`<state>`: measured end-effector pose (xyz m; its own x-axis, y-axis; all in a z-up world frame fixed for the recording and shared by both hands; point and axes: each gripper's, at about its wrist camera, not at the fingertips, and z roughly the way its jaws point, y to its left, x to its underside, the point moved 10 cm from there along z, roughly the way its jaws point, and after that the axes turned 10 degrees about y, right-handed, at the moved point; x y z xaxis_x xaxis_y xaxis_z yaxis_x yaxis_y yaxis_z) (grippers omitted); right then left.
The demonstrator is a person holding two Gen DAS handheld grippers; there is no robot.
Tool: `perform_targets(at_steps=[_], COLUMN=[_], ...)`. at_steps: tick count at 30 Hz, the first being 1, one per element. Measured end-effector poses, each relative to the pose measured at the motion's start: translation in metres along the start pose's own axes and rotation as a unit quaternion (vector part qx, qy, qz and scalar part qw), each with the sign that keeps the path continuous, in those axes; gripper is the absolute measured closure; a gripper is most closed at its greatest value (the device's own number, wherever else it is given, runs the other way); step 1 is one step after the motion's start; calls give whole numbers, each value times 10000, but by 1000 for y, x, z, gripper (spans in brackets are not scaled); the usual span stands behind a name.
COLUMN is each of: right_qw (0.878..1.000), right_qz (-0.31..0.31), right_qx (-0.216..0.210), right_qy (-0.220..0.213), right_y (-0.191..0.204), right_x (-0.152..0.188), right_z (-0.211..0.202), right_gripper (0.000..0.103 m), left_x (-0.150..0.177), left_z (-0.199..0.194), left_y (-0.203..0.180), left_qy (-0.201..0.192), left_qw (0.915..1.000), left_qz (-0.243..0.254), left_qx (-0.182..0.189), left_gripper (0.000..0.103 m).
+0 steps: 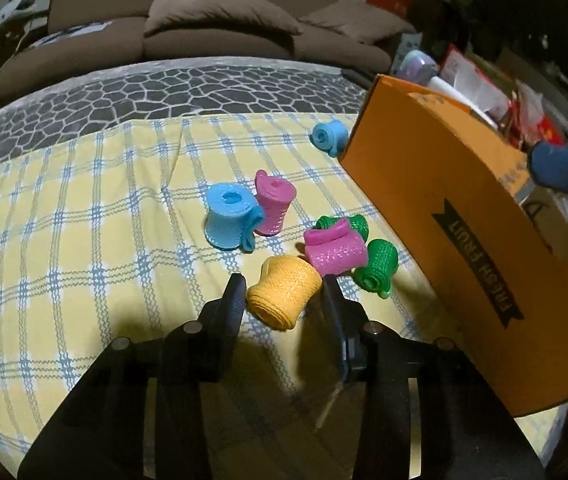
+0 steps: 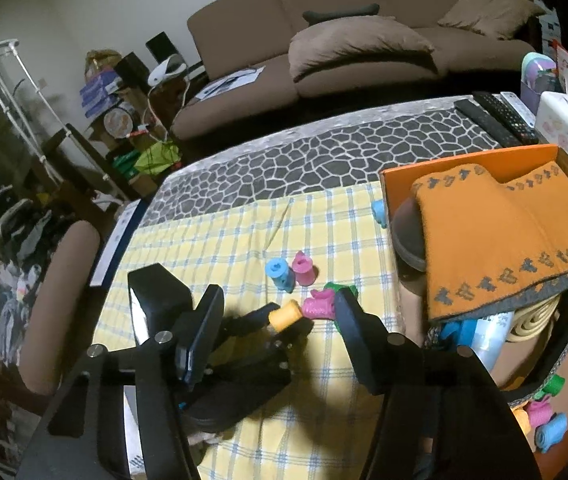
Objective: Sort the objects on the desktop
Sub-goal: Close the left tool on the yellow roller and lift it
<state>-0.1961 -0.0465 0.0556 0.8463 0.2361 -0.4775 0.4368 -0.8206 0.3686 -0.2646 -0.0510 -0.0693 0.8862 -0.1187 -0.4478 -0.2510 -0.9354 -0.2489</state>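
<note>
I have the left gripper (image 1: 282, 284) with its jaws partly open around the yellow roll (image 1: 284, 296) lying on the tabletop, not clearly pinching yet, so I should close squarely without nudging the pink roll (image 1: 334, 252) just beyond, while the right gripper (image 2: 280, 304) hovers empty, half open.

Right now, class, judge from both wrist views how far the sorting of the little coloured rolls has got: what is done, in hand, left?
Done: a few rolls already lie inside the orange box. In hand: the left gripper has its fingers either side of the yellow roll; whether they press it is unclear. Left: two blue rolls, two pink and two green remain on the checked cloth.
</note>
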Motion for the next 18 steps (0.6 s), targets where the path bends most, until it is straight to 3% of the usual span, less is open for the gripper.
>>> perform_targets(at_steps=[6, 18], right_qw=[10000, 9994], right_qz=[-16, -206], right_qx=[48, 79], right_qy=[36, 253], right_y=[0, 17], right_x=[0, 5], right_z=[4, 29], right_gripper=[43, 43], left_x=[7, 36], left_z=[-20, -115], left_y=[6, 27], left_qy=[32, -178], left_qw=[9998, 9955], left_qz=[-173, -857], left_qx=[33, -365], left_gripper=[68, 68])
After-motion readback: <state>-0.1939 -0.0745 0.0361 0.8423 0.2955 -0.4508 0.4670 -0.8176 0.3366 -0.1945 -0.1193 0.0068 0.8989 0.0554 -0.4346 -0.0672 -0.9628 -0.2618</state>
